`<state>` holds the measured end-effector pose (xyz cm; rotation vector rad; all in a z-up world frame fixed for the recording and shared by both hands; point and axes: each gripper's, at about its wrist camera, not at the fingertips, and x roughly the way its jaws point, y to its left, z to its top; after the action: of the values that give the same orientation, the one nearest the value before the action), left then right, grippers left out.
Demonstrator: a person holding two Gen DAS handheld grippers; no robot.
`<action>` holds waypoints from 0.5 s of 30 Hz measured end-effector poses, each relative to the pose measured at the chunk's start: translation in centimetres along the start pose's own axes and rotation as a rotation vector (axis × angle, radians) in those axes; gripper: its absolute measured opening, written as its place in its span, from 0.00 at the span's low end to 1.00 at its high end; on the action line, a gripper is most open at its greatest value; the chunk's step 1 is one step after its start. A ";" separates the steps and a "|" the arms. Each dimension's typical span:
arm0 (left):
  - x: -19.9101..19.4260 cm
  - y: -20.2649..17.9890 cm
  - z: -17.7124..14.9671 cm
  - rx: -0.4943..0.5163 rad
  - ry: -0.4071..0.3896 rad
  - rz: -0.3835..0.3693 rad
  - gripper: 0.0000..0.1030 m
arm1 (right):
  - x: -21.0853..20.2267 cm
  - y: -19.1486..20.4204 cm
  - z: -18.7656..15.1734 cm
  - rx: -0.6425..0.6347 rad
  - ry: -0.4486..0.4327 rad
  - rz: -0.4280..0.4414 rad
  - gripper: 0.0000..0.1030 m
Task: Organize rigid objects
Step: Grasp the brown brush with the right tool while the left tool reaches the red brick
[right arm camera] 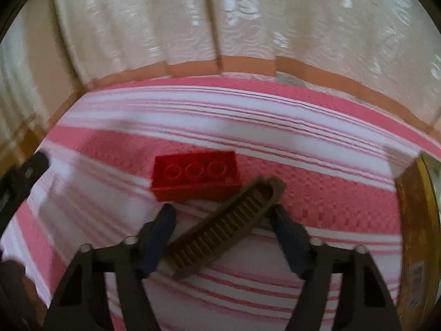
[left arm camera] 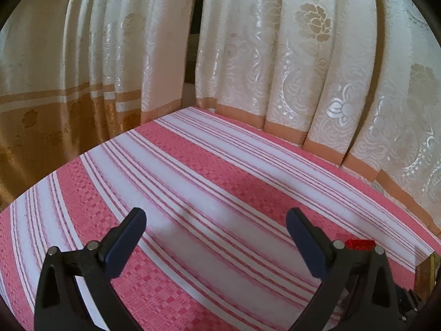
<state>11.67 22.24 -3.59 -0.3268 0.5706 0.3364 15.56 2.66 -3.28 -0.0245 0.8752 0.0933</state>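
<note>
Left gripper (left arm camera: 216, 218) hovers wide apart over the pink-striped tablecloth (left arm camera: 193, 165), nothing between its fingers. Right gripper (right arm camera: 223, 215), spread too, straddles a brown comb (right arm camera: 226, 223) lying diagonally, a red brick (right arm camera: 194, 175) touching its far end.

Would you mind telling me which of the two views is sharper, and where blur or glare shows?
Left wrist view: sharp, with shiny glare on the curtain. Right wrist view: motion-smeared, though the red brick and brown comb stay recognisable; both bend straight stripes, fisheye-style.
</note>
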 end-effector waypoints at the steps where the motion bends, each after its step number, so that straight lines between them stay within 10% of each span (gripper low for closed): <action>1: -0.1 -0.2 -0.1 0.009 -0.003 -0.003 0.99 | -0.3 -0.4 -0.2 -0.014 -0.001 0.031 0.50; 4: 0.0 -0.8 -0.3 0.040 -0.002 -0.013 0.99 | -1.2 -1.5 -0.7 -0.046 -0.016 0.025 0.28; 15: -1.1 -5.1 -1.7 0.227 0.009 -0.248 0.99 | -4.5 -5.7 -1.9 0.048 -0.118 0.109 0.27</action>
<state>12.00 16.75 -3.23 -0.1770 0.5639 0.0295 11.75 -3.47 -1.09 0.0732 0.7607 0.1745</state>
